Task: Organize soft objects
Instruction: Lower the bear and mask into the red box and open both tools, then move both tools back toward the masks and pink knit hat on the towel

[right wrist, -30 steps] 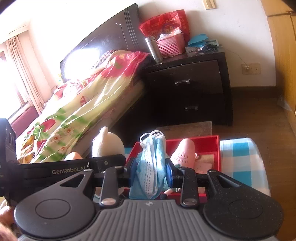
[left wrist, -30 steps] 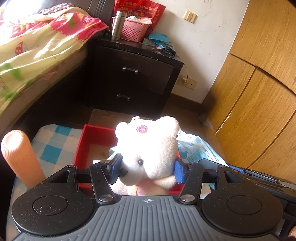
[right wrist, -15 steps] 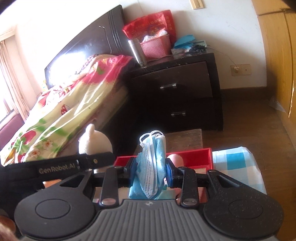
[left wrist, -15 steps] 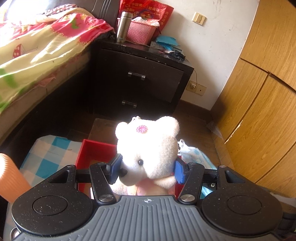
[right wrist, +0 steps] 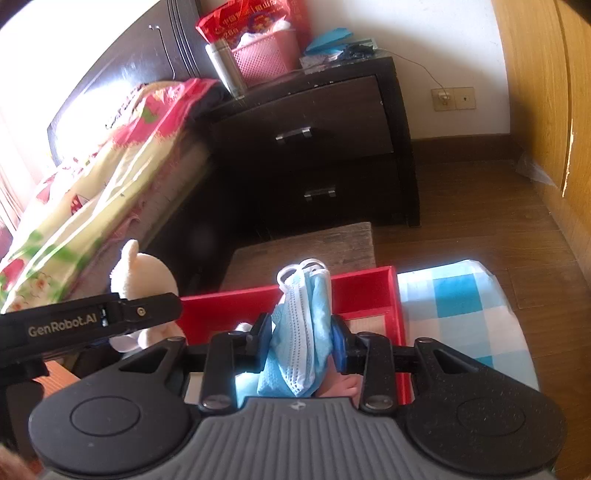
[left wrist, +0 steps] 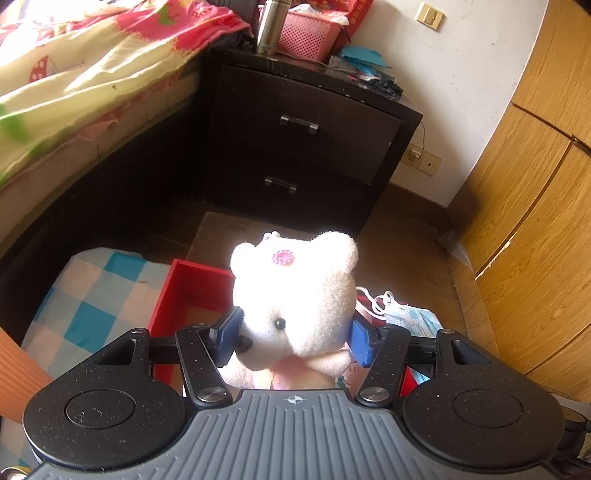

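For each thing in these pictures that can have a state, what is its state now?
Left tongs: closed on the white teddy bear, held upright.
Right tongs: closed on the folded blue face mask.
Red tray: open-topped, on the checked cloth.
Nightstand drawers: both shut.
Metal flask: upright.

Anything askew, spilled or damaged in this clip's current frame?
Nothing stands out. The left hand-held gripper clamps the white teddy bear, the right hand-held gripper the blue face mask, both above the red tray.
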`<action>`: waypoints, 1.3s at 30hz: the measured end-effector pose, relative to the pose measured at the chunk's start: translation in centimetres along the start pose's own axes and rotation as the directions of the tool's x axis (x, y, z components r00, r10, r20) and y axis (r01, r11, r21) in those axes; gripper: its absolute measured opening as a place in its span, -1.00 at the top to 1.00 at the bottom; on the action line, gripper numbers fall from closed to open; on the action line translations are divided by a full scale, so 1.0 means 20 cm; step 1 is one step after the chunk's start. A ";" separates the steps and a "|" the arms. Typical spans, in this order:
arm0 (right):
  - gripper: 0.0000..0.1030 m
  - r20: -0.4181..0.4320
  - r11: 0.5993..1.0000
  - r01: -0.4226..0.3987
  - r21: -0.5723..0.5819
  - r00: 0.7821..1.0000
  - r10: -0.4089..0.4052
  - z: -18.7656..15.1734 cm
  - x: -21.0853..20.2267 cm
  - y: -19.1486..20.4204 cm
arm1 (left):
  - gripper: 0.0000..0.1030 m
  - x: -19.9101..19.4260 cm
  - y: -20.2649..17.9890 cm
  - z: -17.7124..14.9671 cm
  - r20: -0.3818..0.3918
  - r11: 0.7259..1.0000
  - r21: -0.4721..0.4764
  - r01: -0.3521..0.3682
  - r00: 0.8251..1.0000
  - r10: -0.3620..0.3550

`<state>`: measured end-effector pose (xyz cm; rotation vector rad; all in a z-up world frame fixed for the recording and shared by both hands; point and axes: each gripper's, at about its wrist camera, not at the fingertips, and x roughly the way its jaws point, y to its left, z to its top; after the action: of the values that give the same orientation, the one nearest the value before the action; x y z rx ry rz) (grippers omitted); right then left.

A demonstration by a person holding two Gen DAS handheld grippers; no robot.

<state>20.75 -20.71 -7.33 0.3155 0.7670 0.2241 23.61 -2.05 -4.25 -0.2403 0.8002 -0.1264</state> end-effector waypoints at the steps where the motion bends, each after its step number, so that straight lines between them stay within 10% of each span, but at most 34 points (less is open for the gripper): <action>1: 0.74 -0.006 1.000 0.005 0.004 1.000 -0.005 0.00 0.01 -0.01 | -0.19 0.01 0.00 0.00 -0.003 1.000 -0.002 -0.001 1.000 0.001; 21: 0.44 -0.073 0.999 0.029 0.041 0.997 -0.026 -0.06 0.06 -0.08 | -0.43 -0.06 0.01 -0.06 -0.018 0.999 0.031 0.014 1.000 -0.014; 39: 0.29 -0.166 0.997 -0.006 -0.074 0.986 -0.006 -0.32 -0.12 0.03 | -0.44 -0.18 0.10 -0.44 -0.199 0.995 0.093 0.021 0.980 -0.002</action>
<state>14.47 -19.57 -9.94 0.2277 0.9216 0.2811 14.89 -0.88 -8.17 -0.1441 0.9893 -0.2014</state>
